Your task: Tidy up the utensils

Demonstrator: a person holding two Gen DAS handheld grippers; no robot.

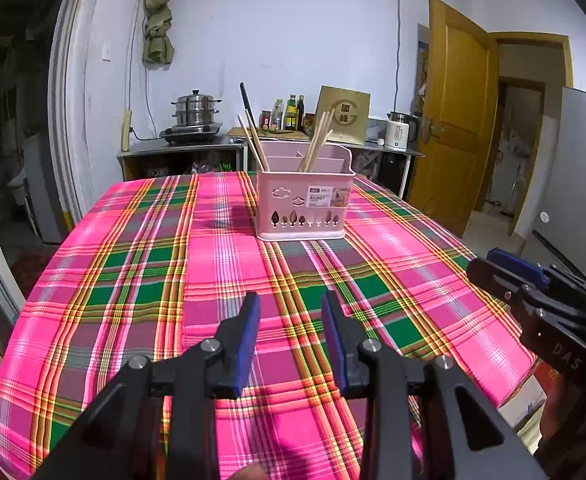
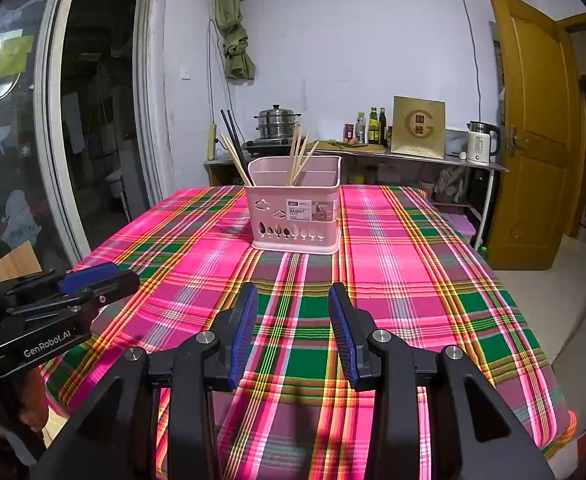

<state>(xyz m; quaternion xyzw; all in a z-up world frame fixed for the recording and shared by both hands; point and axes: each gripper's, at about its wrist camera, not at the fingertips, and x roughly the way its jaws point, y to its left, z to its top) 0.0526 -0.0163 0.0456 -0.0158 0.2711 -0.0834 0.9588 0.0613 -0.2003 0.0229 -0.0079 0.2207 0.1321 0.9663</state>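
Observation:
A pink utensil basket (image 1: 301,204) stands on the plaid tablecloth toward the table's far side; it also shows in the right wrist view (image 2: 295,220). Wooden chopsticks (image 1: 319,144) lean in its middle compartment, and more wooden chopsticks with a black pair (image 1: 253,136) lean at its left end. My left gripper (image 1: 291,302) is open and empty, low over the near part of the table. My right gripper (image 2: 293,294) is open and empty beside it. Each gripper shows from the side in the other's view, the right (image 1: 493,266) and the left (image 2: 105,274).
The pink and green plaid tablecloth (image 1: 221,280) covers the whole table. Behind it a metal counter (image 2: 413,156) holds a steamer pot (image 2: 277,122), bottles, a gold box and a white kettle (image 2: 479,142). A yellow door (image 2: 533,128) stands open at the right.

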